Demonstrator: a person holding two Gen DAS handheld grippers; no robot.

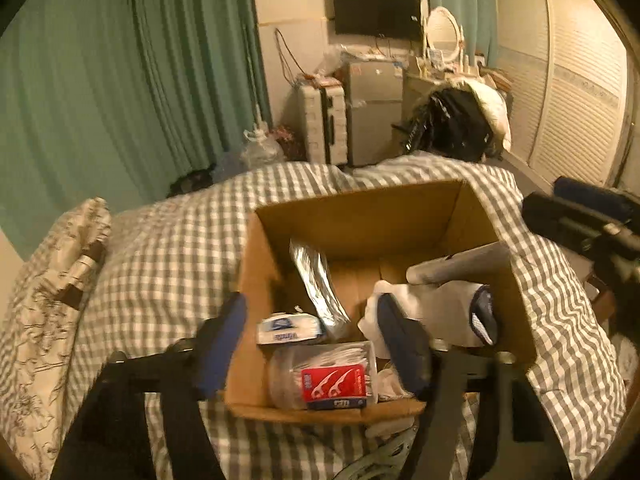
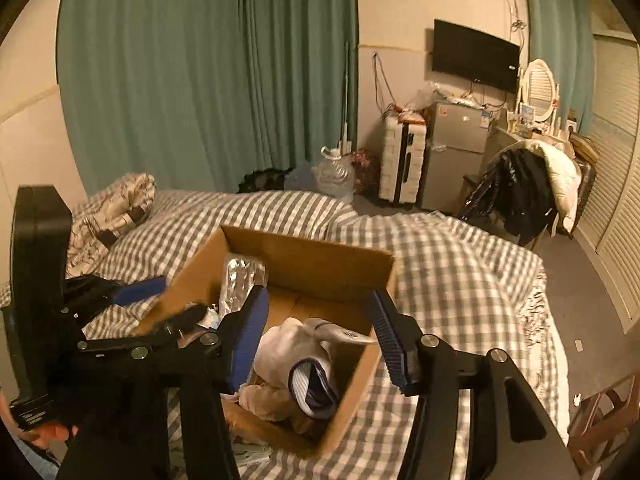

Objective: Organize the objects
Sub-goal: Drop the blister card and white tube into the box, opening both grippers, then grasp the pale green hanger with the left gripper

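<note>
A bed [image 1: 168, 248] with a grey-and-white checked cover fills the lower half of both views, with a patterned pillow [image 1: 52, 288] at its 9 o'clock edge in the left wrist view. Green curtains [image 2: 200, 80] hang behind the bed, toward 11 o'clock in the right wrist view. A small fridge [image 2: 456, 160] and a white suitcase [image 2: 400, 160] stand against the far wall at about 1 o'clock, under a dark wall screen [image 2: 476, 56].

An open cardboard box [image 1: 360, 216] sits on the bed, at the centre of both views. Inside it, a silver foil pack [image 1: 320, 284] leans at the box's 10 o'clock side. White cloth with a dark-trimmed rolled piece [image 1: 452, 312] lies at 3 o'clock. A clear tub of floss picks with a red label [image 1: 332, 380] lies at 6 o'clock, and a small tissue pack [image 1: 288, 328] sits just above it.

The left gripper [image 1: 316, 348] hangs over the near edge of the box, its blue-padded fingers spread wide with nothing between them. The right gripper [image 2: 320, 340] hovers over the box, its fingers also spread apart and empty, above the white cloth.
</note>
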